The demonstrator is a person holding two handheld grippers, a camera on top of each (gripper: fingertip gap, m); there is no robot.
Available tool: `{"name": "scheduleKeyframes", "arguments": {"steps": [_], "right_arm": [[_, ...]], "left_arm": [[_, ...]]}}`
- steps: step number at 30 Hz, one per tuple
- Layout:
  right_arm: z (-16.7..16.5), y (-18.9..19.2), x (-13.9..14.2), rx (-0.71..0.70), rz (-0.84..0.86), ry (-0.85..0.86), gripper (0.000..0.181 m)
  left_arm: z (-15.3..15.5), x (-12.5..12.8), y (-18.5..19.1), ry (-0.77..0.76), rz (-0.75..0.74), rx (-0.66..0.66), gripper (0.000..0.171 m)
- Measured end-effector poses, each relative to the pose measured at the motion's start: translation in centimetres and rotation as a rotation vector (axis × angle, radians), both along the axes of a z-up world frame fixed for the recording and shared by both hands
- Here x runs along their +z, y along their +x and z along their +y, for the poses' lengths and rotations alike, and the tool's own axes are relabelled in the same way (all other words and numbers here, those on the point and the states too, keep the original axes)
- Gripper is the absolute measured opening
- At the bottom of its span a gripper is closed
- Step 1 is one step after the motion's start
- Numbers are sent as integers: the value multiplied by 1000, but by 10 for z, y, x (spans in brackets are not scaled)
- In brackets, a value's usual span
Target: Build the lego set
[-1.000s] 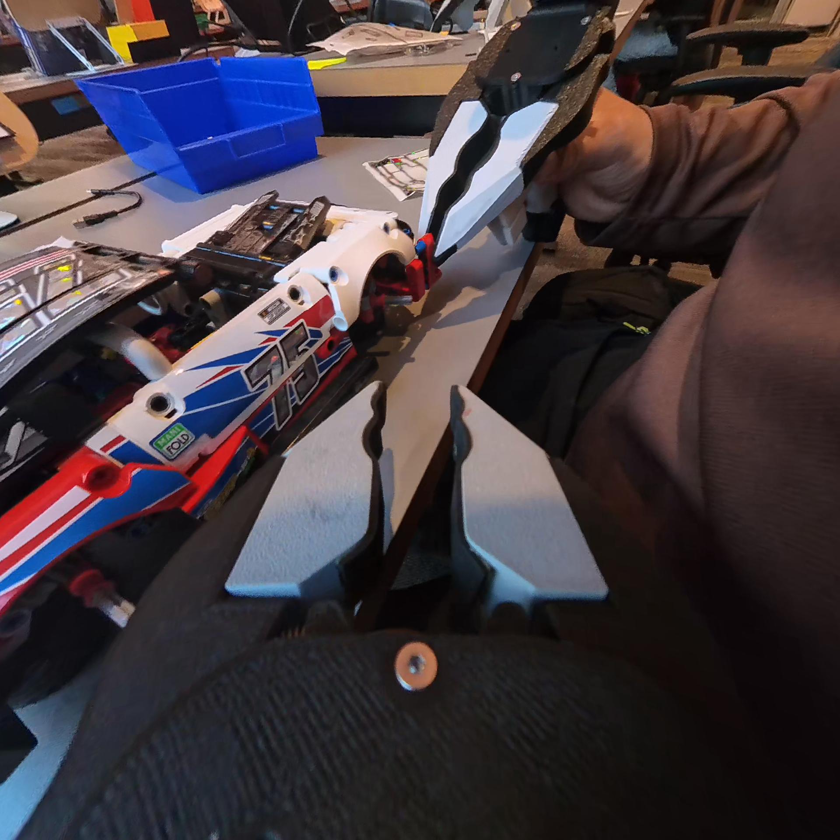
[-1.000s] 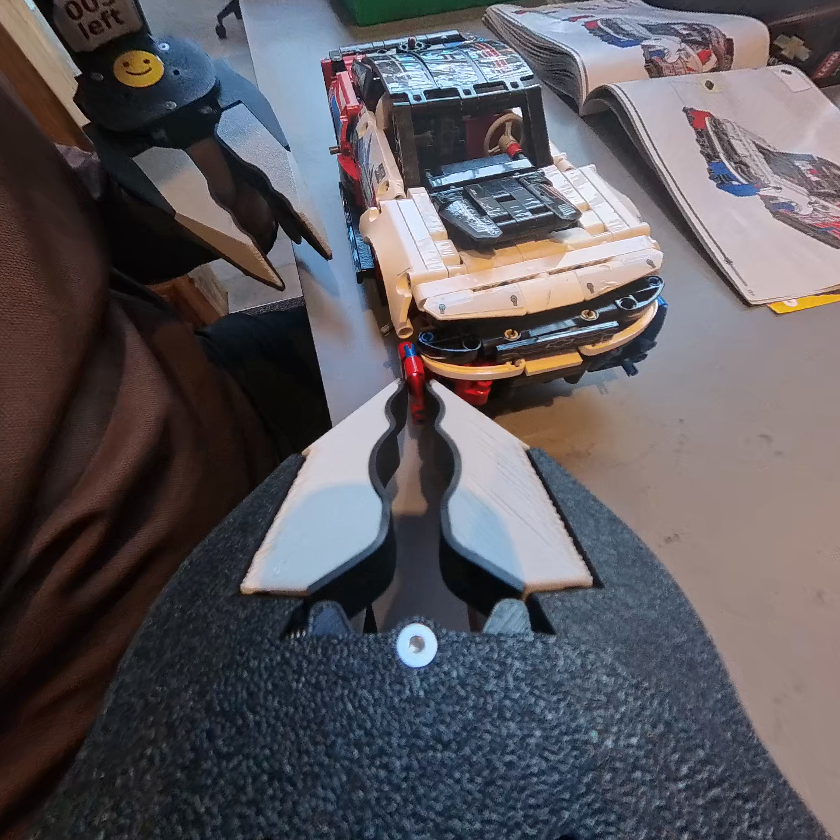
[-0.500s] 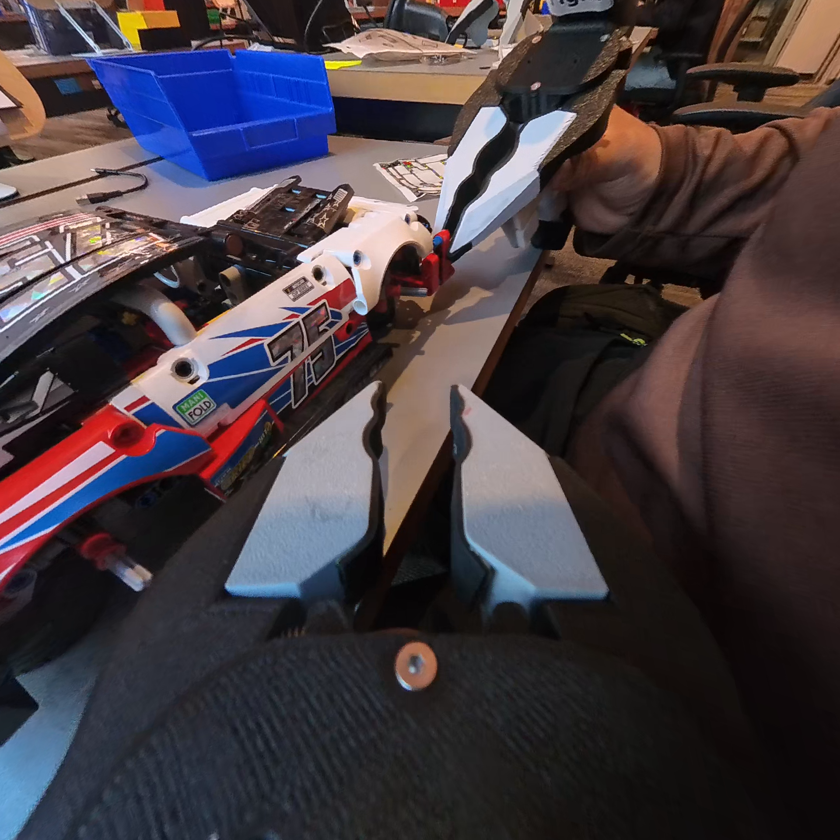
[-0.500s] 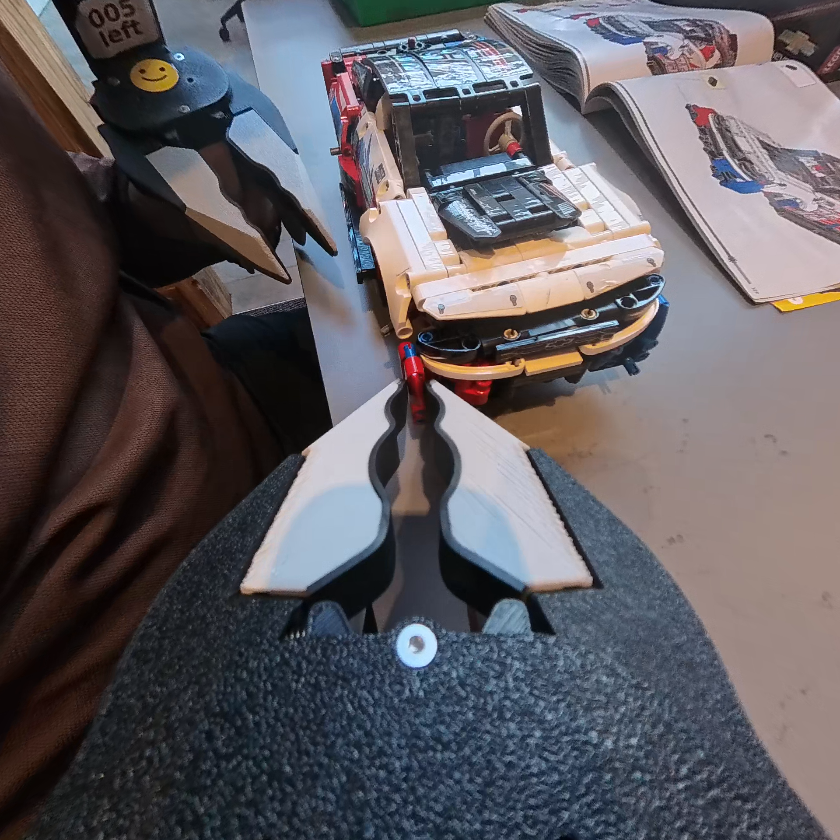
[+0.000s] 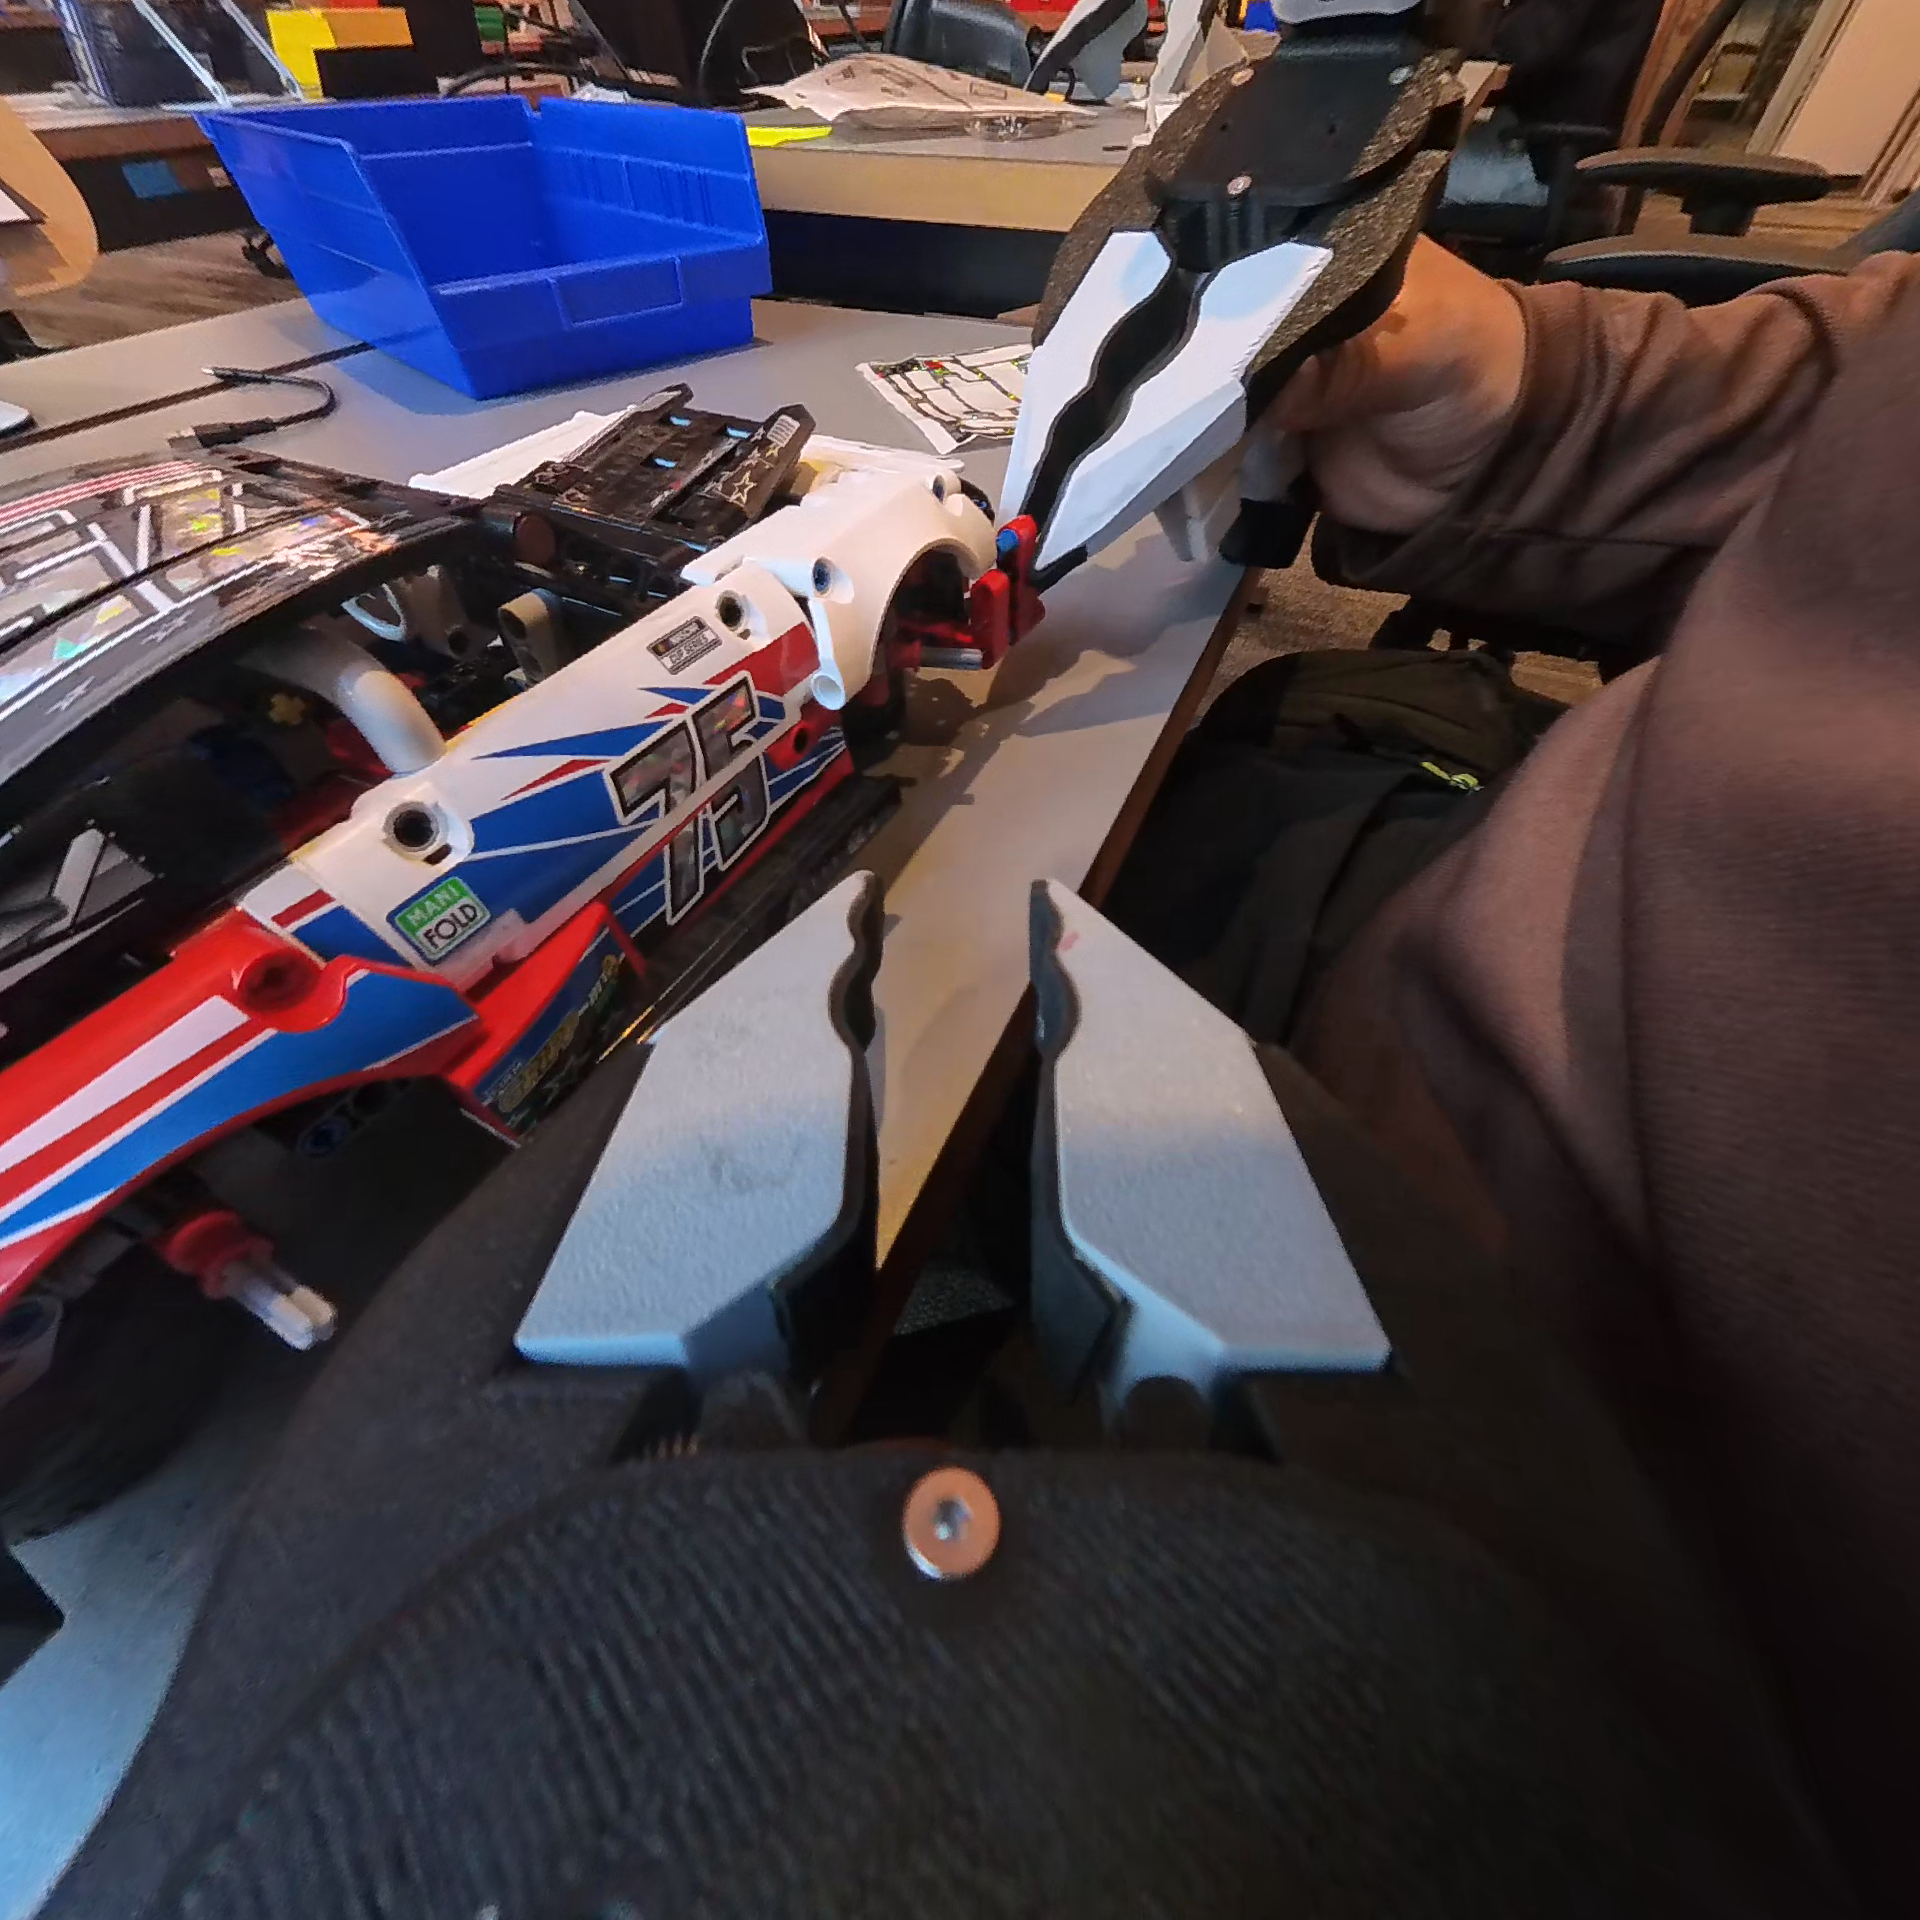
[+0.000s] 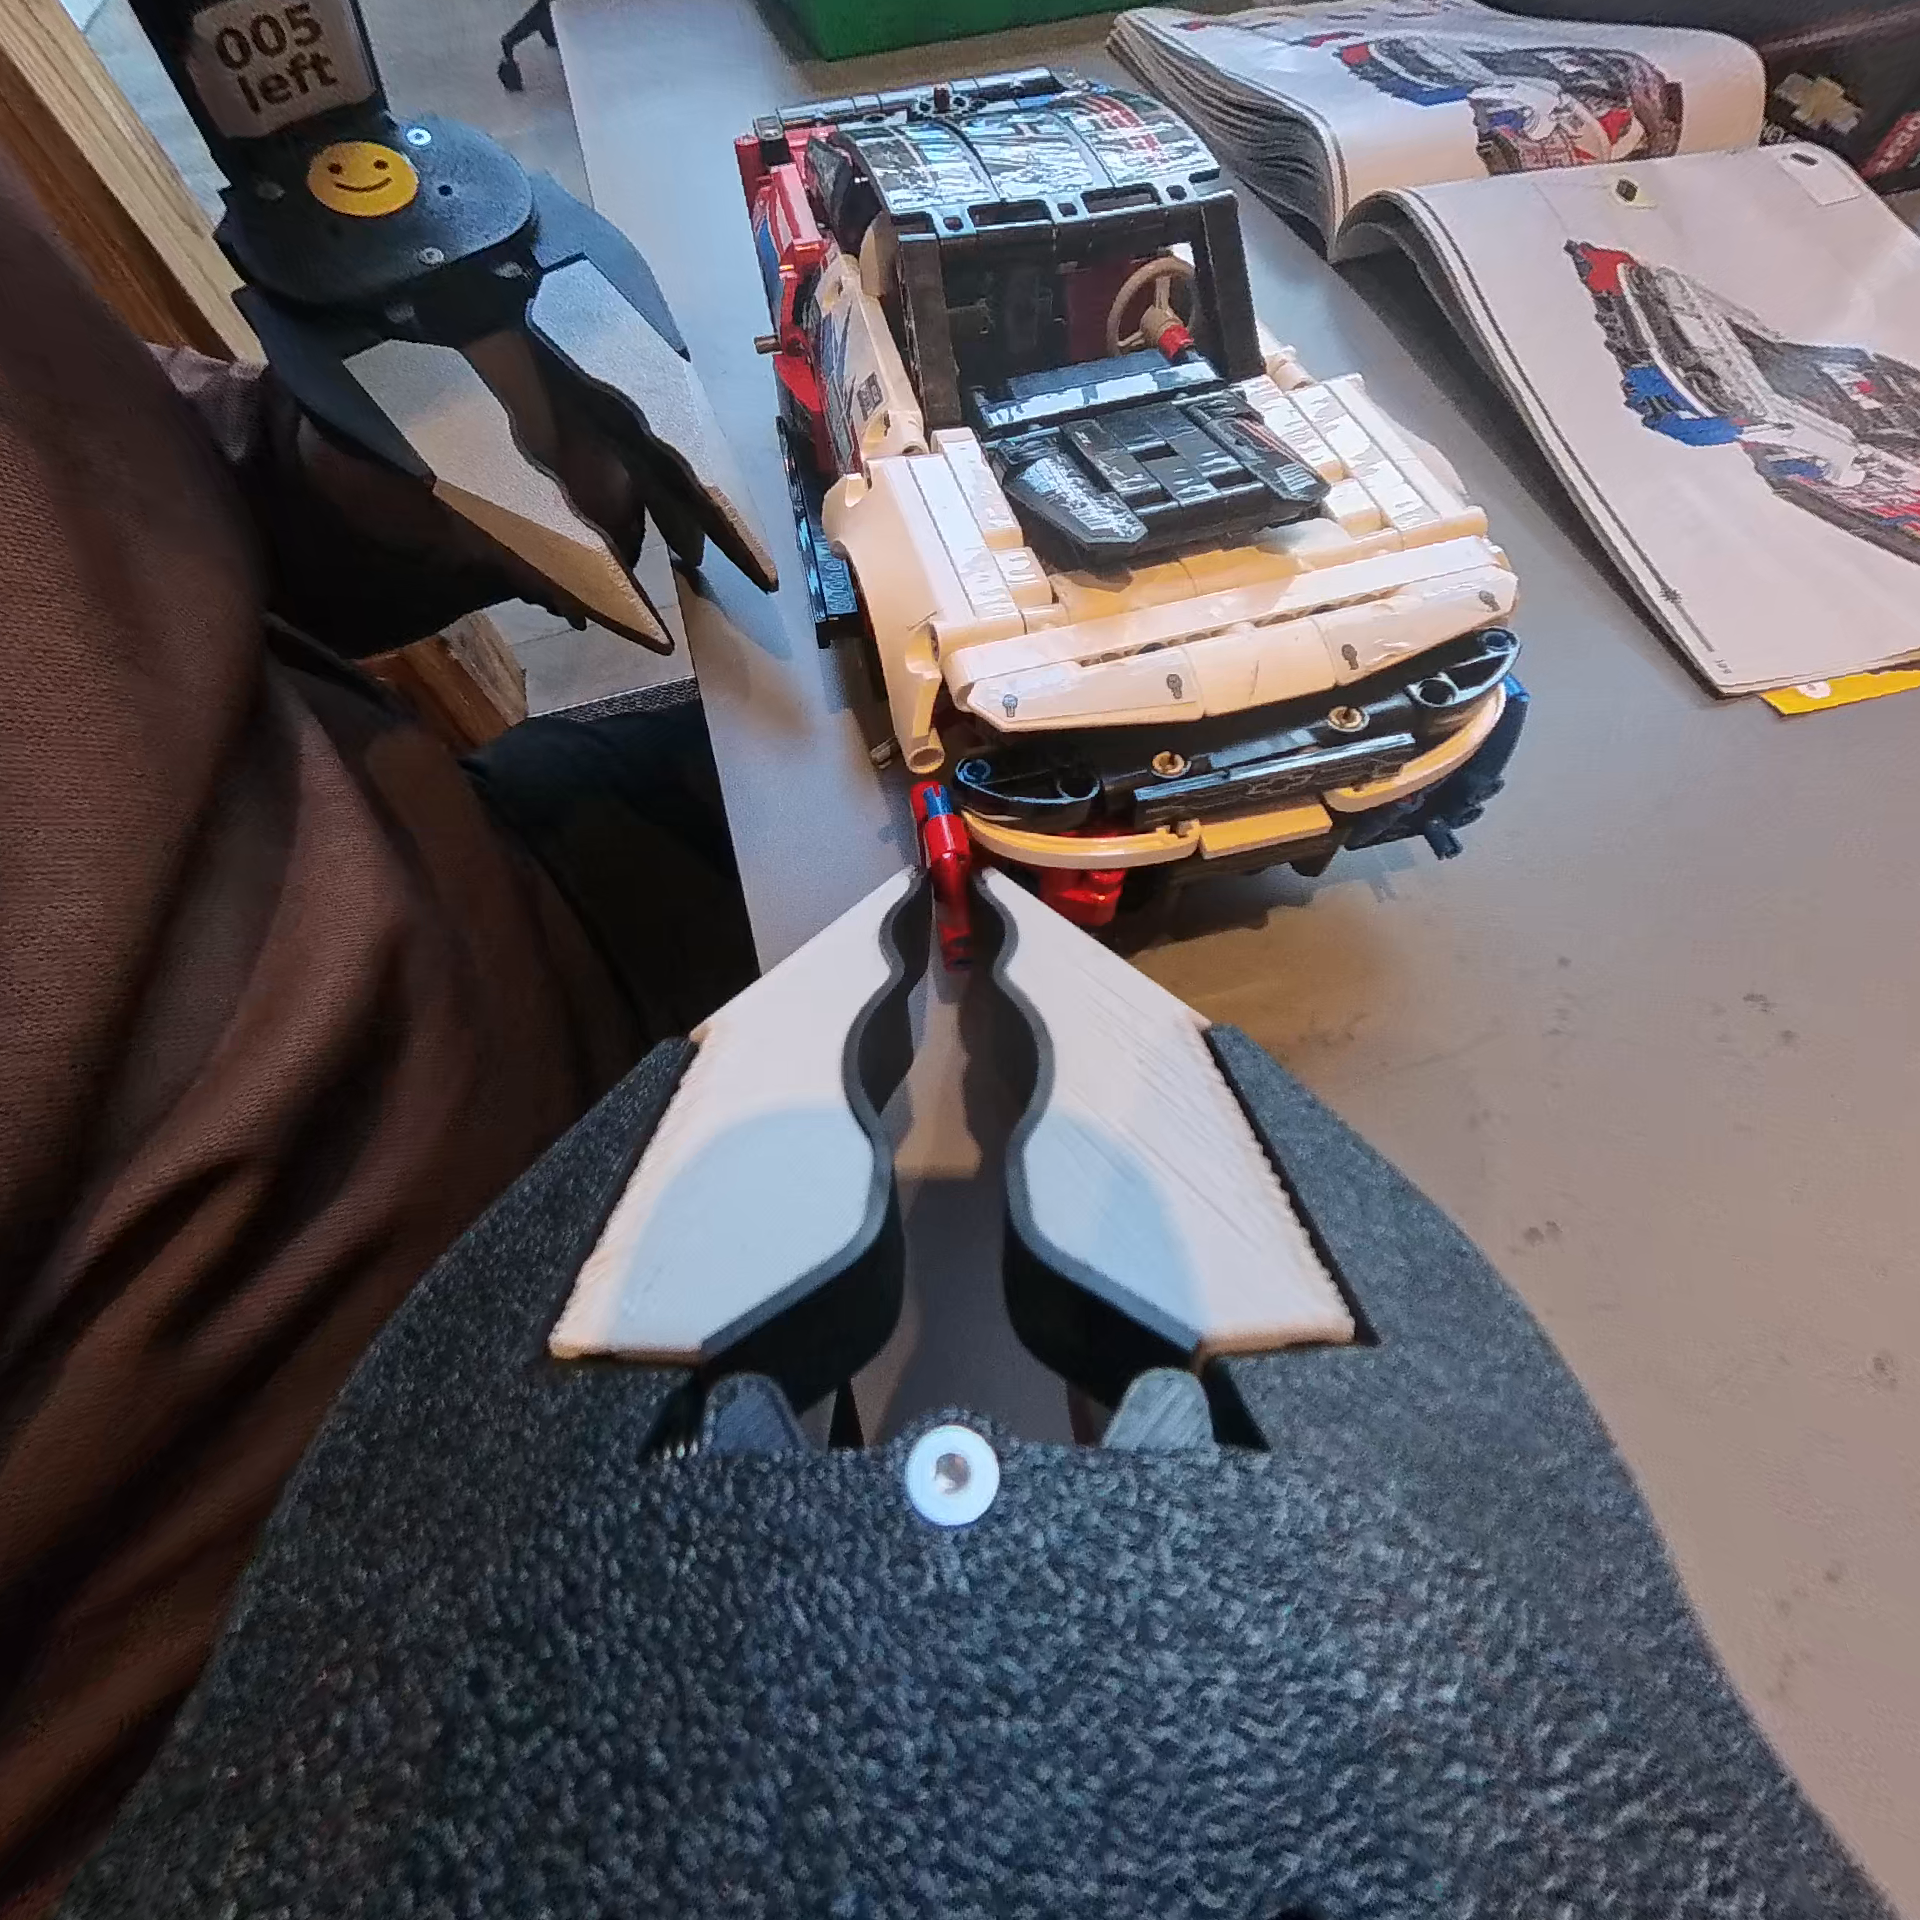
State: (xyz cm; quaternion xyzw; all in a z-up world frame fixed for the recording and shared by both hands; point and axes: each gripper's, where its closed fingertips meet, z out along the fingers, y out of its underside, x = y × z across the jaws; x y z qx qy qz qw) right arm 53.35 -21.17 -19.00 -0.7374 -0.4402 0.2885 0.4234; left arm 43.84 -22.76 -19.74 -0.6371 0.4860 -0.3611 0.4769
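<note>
A white, red and blue lego race car (image 5: 623, 748) stands on the grey table; it also shows in the right wrist view (image 6: 1143, 540). My right gripper (image 6: 948, 894) is shut on a small red piece with a blue pin (image 6: 945, 842) held against the car's front corner by the bumper. The left wrist view shows the same grip (image 5: 1023, 561) on the red piece (image 5: 997, 603). My left gripper (image 5: 951, 914) is open and empty, over the table edge beside the car's side. It also shows in the right wrist view (image 6: 712, 603).
A blue bin (image 5: 520, 229) and a black cable (image 5: 281, 400) lie beyond the car. A sticker sheet (image 5: 945, 390) lies near the right gripper. An open instruction booklet (image 6: 1662, 364) lies right of the car. The table edge (image 5: 1164, 748) runs close by, with a dark bag (image 5: 1330, 790) below it. Some 11 cm of space lies between my two pairs of fingers.
My left gripper has drifted a little closer to the car's side, still open. My right gripper has stayed shut on the red piece at the front corner.
</note>
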Motion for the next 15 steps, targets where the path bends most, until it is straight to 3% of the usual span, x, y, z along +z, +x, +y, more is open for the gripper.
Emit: {"name": "scheduleKeyframes", "arguments": {"steps": [15], "right_arm": [[0,0,0,4,7,-16,6]], "left_arm": [[2,2,-2,-16,-23,1,25]]}}
